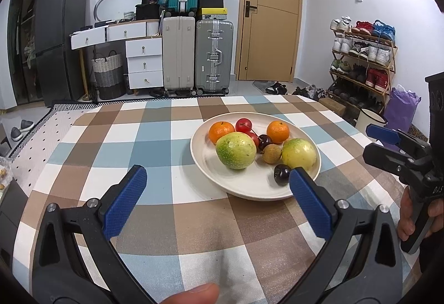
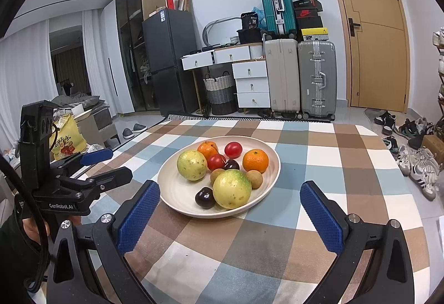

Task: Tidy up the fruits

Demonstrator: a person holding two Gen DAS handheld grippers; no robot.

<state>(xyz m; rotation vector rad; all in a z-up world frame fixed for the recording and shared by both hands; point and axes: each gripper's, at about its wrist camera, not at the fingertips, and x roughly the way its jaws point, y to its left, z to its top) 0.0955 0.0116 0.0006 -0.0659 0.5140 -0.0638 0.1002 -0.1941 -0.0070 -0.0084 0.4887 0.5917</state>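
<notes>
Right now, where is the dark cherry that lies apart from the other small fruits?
The dark cherry lies at the near edge of the white plate, touching the large yellow-green fruit; in the left wrist view it sits beside the left gripper's right fingertip.

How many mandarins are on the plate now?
2. One mandarin lies at the far left of the plate, behind a red fruit; the other mandarin lies toward the right rim. None seems hidden.

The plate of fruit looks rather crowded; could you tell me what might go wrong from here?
The fruits touch each other on the plate, so open right gripper fingers could nudge neighbours. The dark cherry near the front rim might roll out. The round green-yellow fruit may slip from flat pads.
</notes>
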